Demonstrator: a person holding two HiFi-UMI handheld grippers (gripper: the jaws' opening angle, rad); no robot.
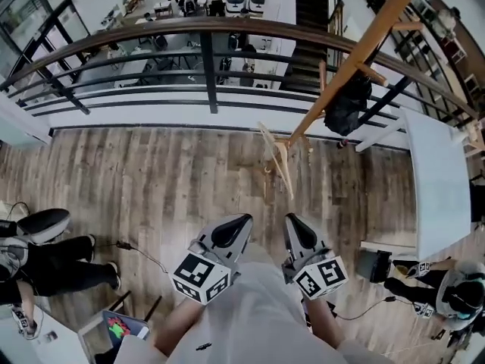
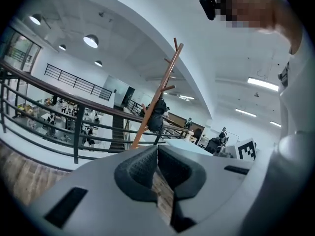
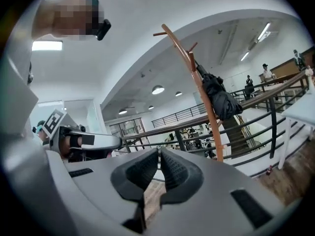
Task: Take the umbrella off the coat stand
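Head view: left gripper (image 1: 239, 221) and right gripper (image 1: 292, 220) side by side low in frame above plank floor (image 1: 151, 180), both aimed toward coat stand (image 1: 362, 50). Black folded umbrella (image 1: 347, 105) hanging on a stand peg, just in front of curved railing (image 1: 208, 59), well apart from both grippers. White table (image 1: 438, 180) just right of the stand. Seated person (image 1: 53, 262) at left edge, another person (image 1: 455, 294) at bottom right. Left gripper view: jaws clenched, pads meeting at the tips, nothing between, only floor seen through the gap lower down. Coat stand (image 2: 160, 90) dead ahead and leaning in frame, umbrella (image 2: 156, 116) hung partway up the pole, railing (image 2: 74, 127) behind. Right gripper view: jaws clenched too, pads touching, nothing held. Coat stand (image 3: 197, 82) up right of the jaws, umbrella (image 3: 220, 100) hanging off a peg against the pole, railing (image 3: 197, 127) across the background.
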